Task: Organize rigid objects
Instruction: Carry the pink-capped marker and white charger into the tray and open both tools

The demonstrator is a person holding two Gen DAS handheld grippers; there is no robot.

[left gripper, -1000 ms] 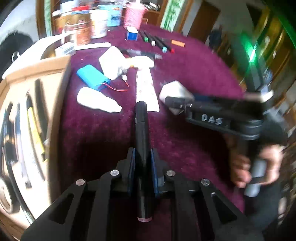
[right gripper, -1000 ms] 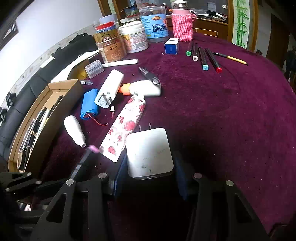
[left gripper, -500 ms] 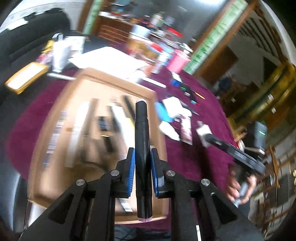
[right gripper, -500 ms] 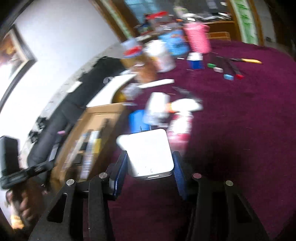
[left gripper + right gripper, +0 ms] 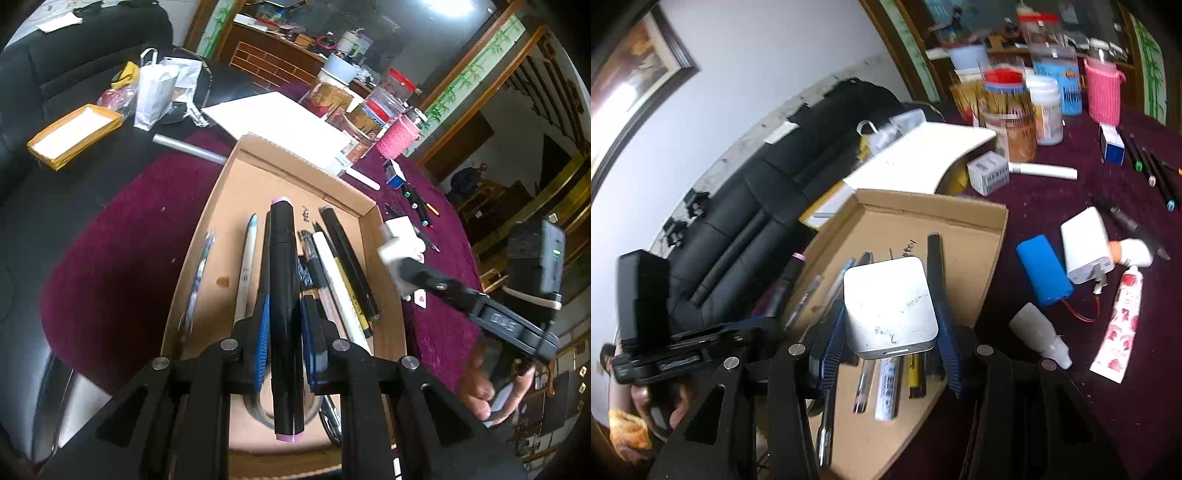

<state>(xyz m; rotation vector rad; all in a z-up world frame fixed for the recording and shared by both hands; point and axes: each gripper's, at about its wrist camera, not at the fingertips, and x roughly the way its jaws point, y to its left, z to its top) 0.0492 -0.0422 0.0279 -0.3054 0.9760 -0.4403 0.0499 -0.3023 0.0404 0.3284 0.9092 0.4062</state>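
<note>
Purple cloth covers the surface (image 5: 1071,424). Your left tool (image 5: 283,321) squeezes a black marker (image 5: 282,280) right above the cardboard box (image 5: 229,206). Your right tool (image 5: 890,336) pinches a white charger (image 5: 891,306) over the same box, with pens (image 5: 886,387) below.

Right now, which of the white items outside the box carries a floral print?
The white tube with red roses, lying beyond the dropper bottle; the power bank is plain white.

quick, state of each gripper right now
left gripper: closed on the black marker.
right gripper: closed on the white charger.
</note>
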